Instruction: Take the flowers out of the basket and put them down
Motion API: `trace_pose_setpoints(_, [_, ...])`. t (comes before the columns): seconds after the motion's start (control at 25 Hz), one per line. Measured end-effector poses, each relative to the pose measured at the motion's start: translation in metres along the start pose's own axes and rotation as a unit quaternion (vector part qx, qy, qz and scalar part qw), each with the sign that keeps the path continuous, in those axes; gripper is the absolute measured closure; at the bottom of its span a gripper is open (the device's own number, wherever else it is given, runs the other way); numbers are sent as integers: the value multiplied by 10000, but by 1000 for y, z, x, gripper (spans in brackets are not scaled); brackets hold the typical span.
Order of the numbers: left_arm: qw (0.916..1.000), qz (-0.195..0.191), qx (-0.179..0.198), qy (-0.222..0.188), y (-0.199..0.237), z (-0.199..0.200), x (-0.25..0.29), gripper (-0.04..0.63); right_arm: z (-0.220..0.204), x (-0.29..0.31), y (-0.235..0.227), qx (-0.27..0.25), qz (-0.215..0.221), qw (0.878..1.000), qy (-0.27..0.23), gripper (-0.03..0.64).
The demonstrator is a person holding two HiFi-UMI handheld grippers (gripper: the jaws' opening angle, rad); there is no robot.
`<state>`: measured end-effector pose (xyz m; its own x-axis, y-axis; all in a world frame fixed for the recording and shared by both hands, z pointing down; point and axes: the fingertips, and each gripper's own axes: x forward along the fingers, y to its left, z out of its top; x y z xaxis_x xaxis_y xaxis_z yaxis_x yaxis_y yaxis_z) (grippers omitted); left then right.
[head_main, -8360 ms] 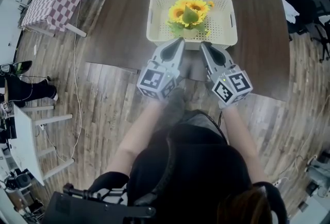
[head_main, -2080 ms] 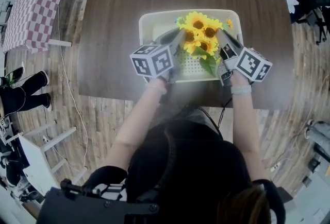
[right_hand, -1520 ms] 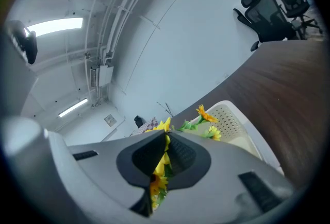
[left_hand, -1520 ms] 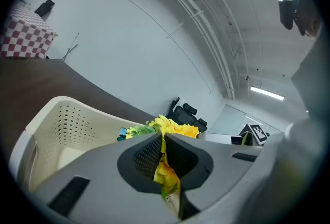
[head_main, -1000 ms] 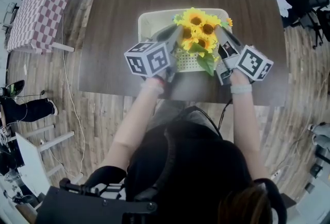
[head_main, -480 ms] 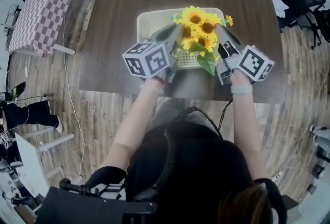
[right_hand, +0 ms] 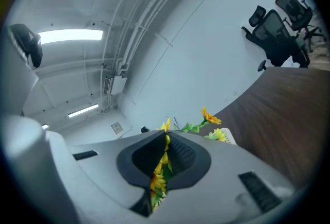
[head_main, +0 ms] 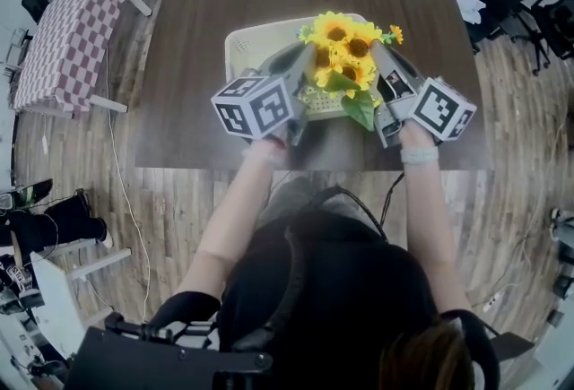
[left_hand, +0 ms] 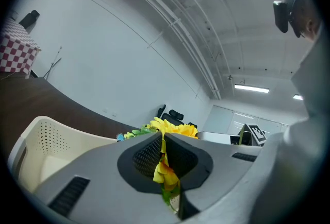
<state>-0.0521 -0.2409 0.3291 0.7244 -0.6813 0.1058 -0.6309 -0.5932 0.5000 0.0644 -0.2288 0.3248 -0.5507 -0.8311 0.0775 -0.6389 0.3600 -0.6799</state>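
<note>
The left hand-held gripper (head_main: pixel 305 55) and the right hand-held gripper (head_main: pixel 380 55) are each clamped on the flowers (head_main: pixel 345 52), one from either side, probably to keep the bunch upright. The flowers sit between the two, held above the basket (head_main: pixel 244 43) on the desk (head_main: pixel 193 65).

The flowers (head_main: pixel 345 47) sit between my left gripper (head_main: pixel 305 62) and my right gripper (head_main: pixel 384 65), above the basket's (head_main: pixel 236 44) near side; the basket stands on the counter (head_main: pixel 197 110) before me.
</note>
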Motion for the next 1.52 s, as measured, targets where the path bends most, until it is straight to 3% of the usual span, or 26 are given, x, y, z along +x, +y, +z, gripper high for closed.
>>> trace_pose_setpoints(0.4, [9989, -445, 18, 124, -10, 11, 3, 586, 8, -11, 12, 46, -300, 9989, -357, 614])
trace_pose_setpoints(0.68, [9973, -710, 135, 155, -95, -19, 54, 588, 50, -96, -34, 135, -391, 9970, -661, 614])
trace_pose_setpoints(0.92, [9951, -947, 186, 211, -100, -14, 55, 588, 55, -97, -21, 238, -331, 9946, -953, 614])
trace_pose_setpoints(1.36, [9906, -1301, 227, 364, -104, -4, 57, 588, 60, -100, -11, 229, -610, 9911, -1158, 614])
trace_pose_setpoints(1.52, [9895, -1357, 234, 447, -128, -23, 66, 588, 63, -130, -24, 237, -729, 9900, -1185, 614])
